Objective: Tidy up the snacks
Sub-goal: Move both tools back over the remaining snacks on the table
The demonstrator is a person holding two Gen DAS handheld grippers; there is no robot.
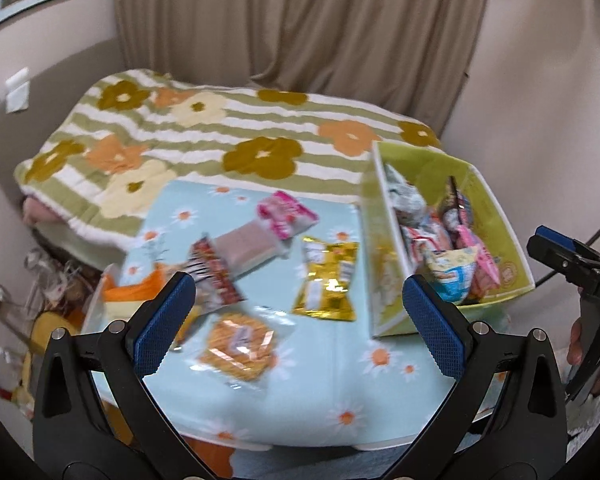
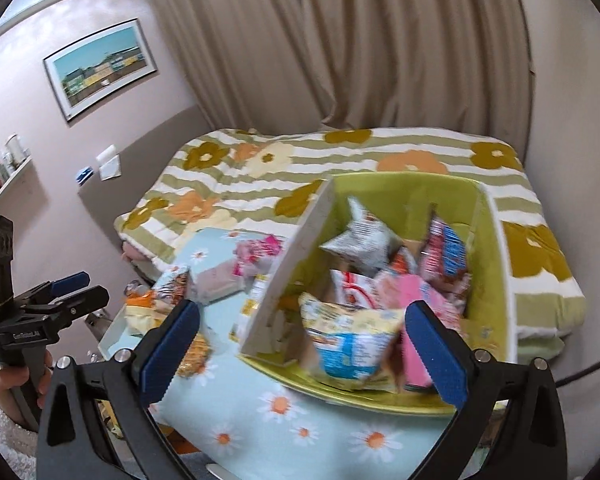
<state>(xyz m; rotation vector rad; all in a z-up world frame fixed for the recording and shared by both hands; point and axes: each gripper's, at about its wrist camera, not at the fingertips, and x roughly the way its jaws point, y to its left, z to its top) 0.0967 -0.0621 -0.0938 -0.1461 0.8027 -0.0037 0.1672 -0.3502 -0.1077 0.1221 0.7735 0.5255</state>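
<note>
A green box [image 1: 496, 216] [image 2: 488, 280] stands on the right of a small table with a pale blue daisy cloth [image 1: 320, 384] [image 2: 260, 412], holding several snack packets. Loose on the cloth lie a gold packet [image 1: 328, 280], an orange waffle-like packet [image 1: 240, 346], a red striped packet [image 1: 216, 276] and a pink-and-brown pack [image 1: 268, 228]. My left gripper [image 1: 298, 322] hovers open above the loose packets, nothing between its fingers. My right gripper [image 2: 300, 350] hangs open over the box's near corner, above a yellow-and-blue packet [image 2: 348, 344]. Each gripper shows at the other view's edge [image 1: 572, 264] [image 2: 56, 300].
Behind the table lies a bed with a green-striped flowered blanket [image 1: 220, 136] [image 2: 380, 156], curtains [image 1: 300, 20] beyond it. An orange-and-yellow item [image 1: 120, 296] sits at the table's left edge. Clutter lies on the floor at left [image 1: 48, 280]. A wall shelf with bottles [image 2: 8, 164] is far left.
</note>
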